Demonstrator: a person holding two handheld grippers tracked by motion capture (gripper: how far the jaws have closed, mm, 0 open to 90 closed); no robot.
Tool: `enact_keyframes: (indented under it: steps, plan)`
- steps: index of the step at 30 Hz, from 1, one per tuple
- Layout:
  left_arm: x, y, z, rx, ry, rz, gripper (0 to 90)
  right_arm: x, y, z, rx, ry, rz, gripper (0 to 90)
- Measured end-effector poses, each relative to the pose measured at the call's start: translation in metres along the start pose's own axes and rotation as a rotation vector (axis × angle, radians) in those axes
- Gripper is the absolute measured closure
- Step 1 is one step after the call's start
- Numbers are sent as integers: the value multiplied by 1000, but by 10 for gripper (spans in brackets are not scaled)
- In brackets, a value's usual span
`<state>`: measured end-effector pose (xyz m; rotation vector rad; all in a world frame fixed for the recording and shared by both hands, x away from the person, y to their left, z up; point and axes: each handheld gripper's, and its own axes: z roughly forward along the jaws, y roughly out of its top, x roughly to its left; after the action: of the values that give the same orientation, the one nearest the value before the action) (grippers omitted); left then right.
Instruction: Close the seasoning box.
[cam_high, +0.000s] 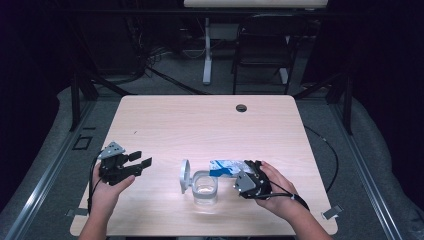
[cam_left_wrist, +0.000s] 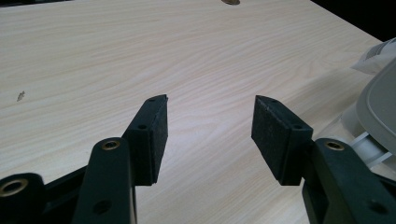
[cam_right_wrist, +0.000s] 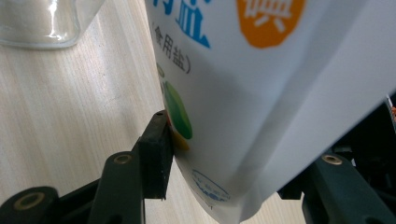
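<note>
A white salt bag (cam_high: 225, 166) with blue print lies right of the middle of the table, beside a clear glass jar (cam_high: 205, 189) whose grey hinged lid (cam_high: 184, 176) stands open to its left. My right gripper (cam_high: 246, 167) is at the bag's right end. In the right gripper view the bag (cam_right_wrist: 261, 84) sits between the jaws of the right gripper (cam_right_wrist: 224, 154); the left pad (cam_right_wrist: 156, 154) presses its side and the other pad is hidden behind it. My left gripper (cam_high: 142, 161) is held open at the table's left, nothing between its pads (cam_left_wrist: 154, 135).
The wooden table (cam_high: 200, 125) has a round cable hole (cam_high: 241, 108) near its far edge. A dark chair (cam_high: 262, 45) and a desk leg stand behind the table. The jar's lid (cam_left_wrist: 380, 102) shows at the right edge of the left gripper view.
</note>
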<state>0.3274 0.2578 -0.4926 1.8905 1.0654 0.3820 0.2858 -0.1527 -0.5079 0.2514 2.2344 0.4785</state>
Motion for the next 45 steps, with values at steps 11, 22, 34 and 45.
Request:
enact_keyframes:
  steps: [11, 22, 34, 45]
  plan:
    - [0, 0, 0, -5, -2, -6, 463, 0, 1, 1, 10, -8, -29, 486]
    - [0, 0, -1, 1, -2, -6, 463, 2, 1, 2, 22, -25, -58, 486]
    - [1, 0, -1, 1, -1, -4, 463, 6, 1, 4, 39, -66, -119, 486]
    - [1, 1, -2, -6, 1, -7, 463, 9, 6, 2, 81, -87, -202, 486]
